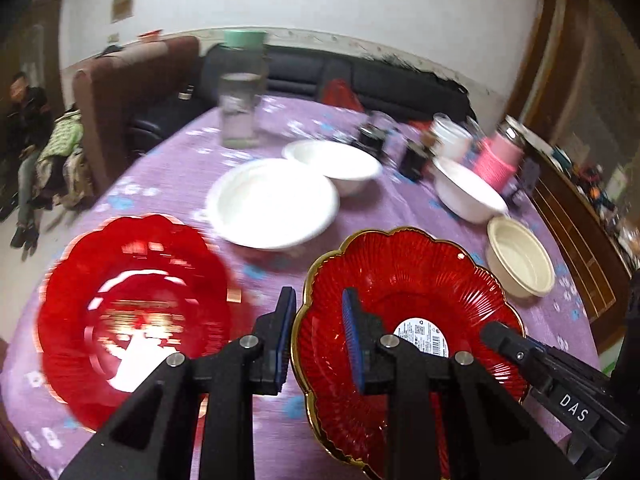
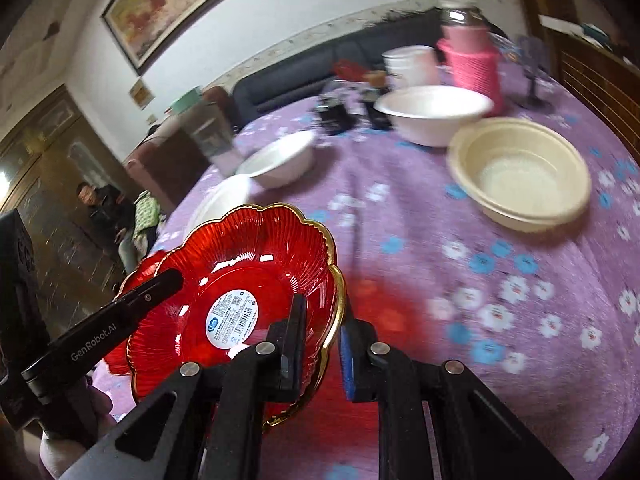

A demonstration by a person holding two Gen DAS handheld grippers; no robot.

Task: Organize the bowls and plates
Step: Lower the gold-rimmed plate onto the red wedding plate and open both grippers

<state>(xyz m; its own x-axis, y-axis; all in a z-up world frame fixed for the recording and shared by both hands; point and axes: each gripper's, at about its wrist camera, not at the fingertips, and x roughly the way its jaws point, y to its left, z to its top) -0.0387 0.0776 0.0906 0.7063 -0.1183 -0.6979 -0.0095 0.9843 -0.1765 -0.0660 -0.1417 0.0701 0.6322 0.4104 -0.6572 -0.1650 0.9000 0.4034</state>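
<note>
A red fluted plate [image 1: 400, 280] with a gold rim and a white sticker hangs tilted above the purple flowered tablecloth [image 1: 180, 168]. My left gripper [image 1: 318, 332] is shut on its left rim. My right gripper [image 2: 322, 340] is shut on the opposite rim of the red fluted plate [image 2: 248, 264]. Each gripper also shows in the other's view, the right gripper [image 1: 516, 348] and the left gripper [image 2: 156, 288]. A second red plate [image 1: 132, 312] lies on the cloth to the left. Beyond stand a white plate [image 1: 276, 204], two white bowls [image 1: 340, 164] [image 1: 468, 192] and a cream bowl [image 1: 520, 256].
A clear jar with a green lid [image 1: 242, 92] stands at the table's far side. A pink container [image 1: 500, 156], small dark jars and white cups [image 2: 412, 64] crowd the far right. Sofas lie behind the table. A person [image 1: 28, 128] sits at the far left.
</note>
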